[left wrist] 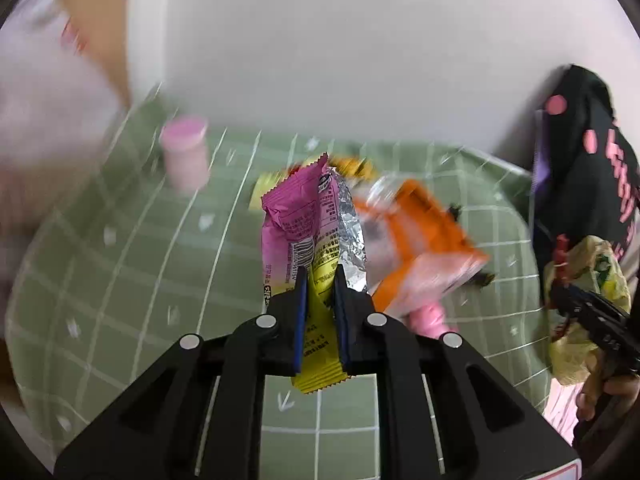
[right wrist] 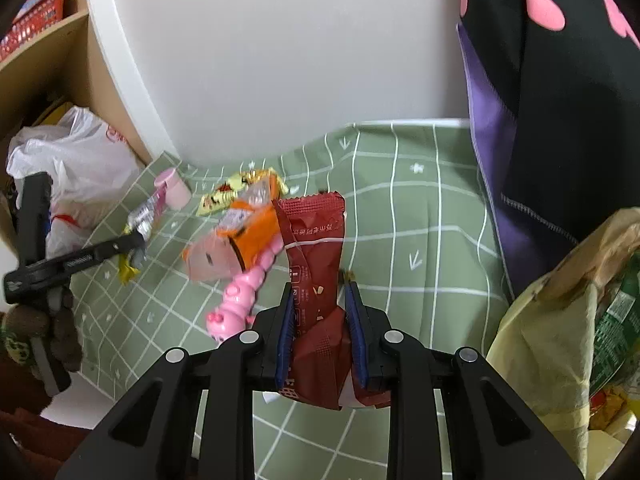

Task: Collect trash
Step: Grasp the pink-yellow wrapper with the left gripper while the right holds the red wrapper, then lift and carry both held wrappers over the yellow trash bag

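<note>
Pink-and-yellow snack wrapper [left wrist: 304, 240] pinched between the blue pads of the left gripper [left wrist: 321, 280], jaws drawn narrow on it. Yellow tail of it hanging below the pads, pink body and a strip of silver foil lining rising above the fingertips, lifted clear of the green checked cloth [left wrist: 160, 264]. Just behind and to the right of that wrapper, an orange packet [left wrist: 424, 240], blurred, lying over a pink caterpillar toy [left wrist: 430, 316] on the cloth. Farther back on the left, a small pink bottle [left wrist: 186, 156] standing upright, well apart from the fingers.

Dark red wrapper [right wrist: 320, 280] clamped between the blue pads of the right gripper [right wrist: 320, 292], jaws partly closed on its crumpled middle. Upper end standing above the fingertips with its serrated edge on top, lower end bunched beneath the pads. To the right, at the frame's edge, a yellowish bag [right wrist: 560, 320] with green packaging showing inside. Yellow candy wrappers [right wrist: 224, 196] scattered on the cloth beyond the orange packet. On the left, a white plastic bag [right wrist: 72, 156] at the foot of a wooden shelf [right wrist: 72, 52].
</note>
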### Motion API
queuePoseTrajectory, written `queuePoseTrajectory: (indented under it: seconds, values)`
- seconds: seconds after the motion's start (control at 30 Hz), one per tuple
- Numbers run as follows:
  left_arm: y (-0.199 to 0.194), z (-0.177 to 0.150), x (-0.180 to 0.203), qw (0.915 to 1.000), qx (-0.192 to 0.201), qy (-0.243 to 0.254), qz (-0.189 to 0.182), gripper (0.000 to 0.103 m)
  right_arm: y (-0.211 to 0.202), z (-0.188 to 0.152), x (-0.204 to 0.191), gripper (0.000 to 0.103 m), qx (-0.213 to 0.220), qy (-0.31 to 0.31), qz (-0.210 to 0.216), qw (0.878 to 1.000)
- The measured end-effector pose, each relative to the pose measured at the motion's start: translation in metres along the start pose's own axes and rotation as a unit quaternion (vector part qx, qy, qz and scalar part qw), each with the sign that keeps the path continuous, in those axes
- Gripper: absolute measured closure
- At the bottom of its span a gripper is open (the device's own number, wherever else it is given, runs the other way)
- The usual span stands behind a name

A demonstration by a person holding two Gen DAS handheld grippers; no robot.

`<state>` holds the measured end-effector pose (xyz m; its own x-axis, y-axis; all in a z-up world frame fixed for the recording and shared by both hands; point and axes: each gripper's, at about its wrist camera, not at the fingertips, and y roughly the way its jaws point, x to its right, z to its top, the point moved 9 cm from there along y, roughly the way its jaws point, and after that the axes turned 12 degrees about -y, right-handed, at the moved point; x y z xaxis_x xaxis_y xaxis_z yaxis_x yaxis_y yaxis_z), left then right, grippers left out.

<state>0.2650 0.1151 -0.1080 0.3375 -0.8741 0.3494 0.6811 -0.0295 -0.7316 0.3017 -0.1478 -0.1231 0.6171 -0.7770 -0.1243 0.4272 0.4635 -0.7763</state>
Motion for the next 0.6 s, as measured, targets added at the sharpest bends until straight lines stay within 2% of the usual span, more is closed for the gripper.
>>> queuePoseTrajectory:
  seconds: [0.2, 0.37, 0.47, 0.6]
  values:
    - [-0.017, 0.035, 0.061, 0.9953, 0.028, 0.075, -0.054, 0.091, -0.019, 0.019, 0.007, 0.079, 0.031, -0.001, -0.043, 0.999]
    - [-0.025, 0.045, 0.124, 0.9826, 0.021, 0.130, -0.131, 0.091, -0.055, 0.027, 0.021, 0.079, 0.060, 0.017, -0.095, 0.993]
    - [-0.030, 0.044, 0.172, 0.9683, 0.005, 0.160, -0.192, 0.091, -0.086, 0.029, 0.035, 0.079, 0.077, 0.026, -0.136, 0.987]
    - [-0.035, 0.025, 0.245, 0.9391, -0.032, 0.207, -0.272, 0.091, -0.142, 0.026, 0.060, 0.079, 0.104, 0.043, -0.201, 0.973]
